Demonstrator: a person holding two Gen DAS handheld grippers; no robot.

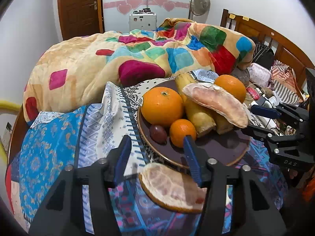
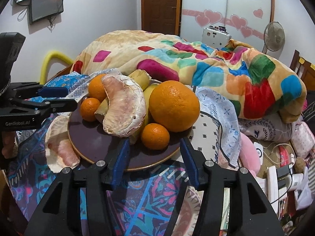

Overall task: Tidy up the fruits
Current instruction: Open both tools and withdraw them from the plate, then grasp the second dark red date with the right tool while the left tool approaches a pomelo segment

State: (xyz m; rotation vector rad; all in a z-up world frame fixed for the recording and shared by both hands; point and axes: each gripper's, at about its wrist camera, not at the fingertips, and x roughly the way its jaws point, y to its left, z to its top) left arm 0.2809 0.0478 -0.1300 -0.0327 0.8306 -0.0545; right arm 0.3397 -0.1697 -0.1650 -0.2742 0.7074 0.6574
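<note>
Your left gripper (image 1: 156, 149) stands with its blue fingers (image 1: 191, 157) apart and nothing between them, poised at the near rim of the plate.

1. Patterned cloth (image 1: 59, 143): blue and white, spread under everything, bunched at the far left.
2. Pomelo segment off the plate (image 1: 171, 186): peeled, pinkish, lying on the cloth just beside the plate's near rim, directly below your left gripper's fingers.
3. Dark purple plate (image 1: 216, 147): round, tan-edged, resting on the cloth. It holds items 4 to 9.
4. Purple fruit (image 1: 158, 134): small, dark, touching the small orange.
5. Large orange (image 1: 162, 106): at the plate's left side.
6. Small orange (image 1: 182, 132): in front of the large one, just beyond your left gripper's right finger.
7. Bananas (image 1: 196, 114): two, lying lengthwise through the pile's middle.
8. Pomelo segment on the pile (image 1: 214, 104): peeled, draped across the bananas.
9. Second large orange (image 1: 230, 86): at the far right of the plate. The right wrist view shows another small orange (image 2: 155, 139) in front of it.
10. Your right gripper (image 2: 154, 155): fingers apart, empty, at the plate's edge; from the left view it comes in from the right.
11. Colourful quilt (image 1: 137, 53): heaped on the bed behind.
</note>
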